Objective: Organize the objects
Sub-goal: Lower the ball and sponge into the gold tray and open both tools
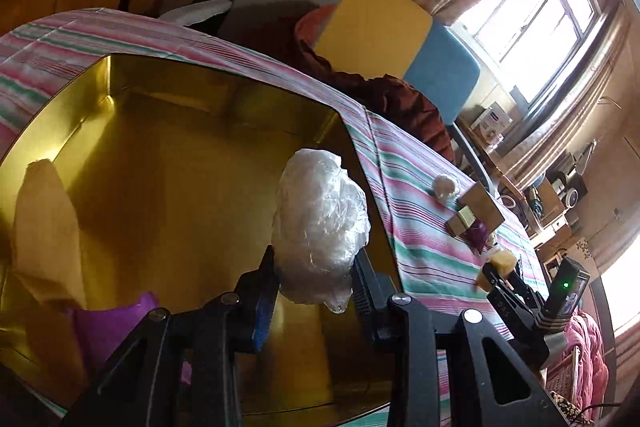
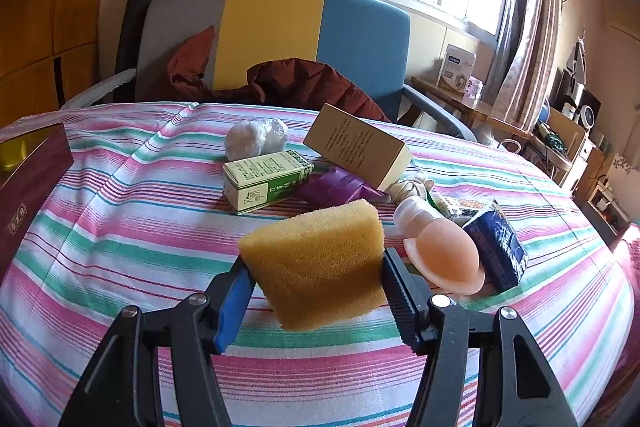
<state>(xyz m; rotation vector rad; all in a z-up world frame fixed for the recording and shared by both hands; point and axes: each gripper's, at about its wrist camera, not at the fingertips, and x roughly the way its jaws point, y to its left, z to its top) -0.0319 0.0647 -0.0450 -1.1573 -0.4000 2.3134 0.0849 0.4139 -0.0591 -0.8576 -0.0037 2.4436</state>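
Observation:
My left gripper (image 1: 314, 281) is shut on a crumpled clear plastic bag (image 1: 320, 215) and holds it above the open gold tin box (image 1: 168, 131). Inside the tin lie a beige piece (image 1: 44, 219) and something purple (image 1: 108, 327). My right gripper (image 2: 316, 291) is shut on a yellow sponge (image 2: 320, 263), lifted just over the striped cloth (image 2: 120, 227). In the left wrist view the right gripper (image 1: 500, 275) shows at the right with the sponge (image 1: 502, 261).
On the cloth lie a green-and-white carton (image 2: 264, 181), a tan box (image 2: 358, 145), a purple wrapper (image 2: 336, 189), a wrapped white ball (image 2: 256, 139), a peach cup-shaped thing (image 2: 444, 259) and a blue packet (image 2: 496, 247). The tin's dark red side (image 2: 28, 195) stands left. A chair with a red jacket (image 2: 304, 79) is behind.

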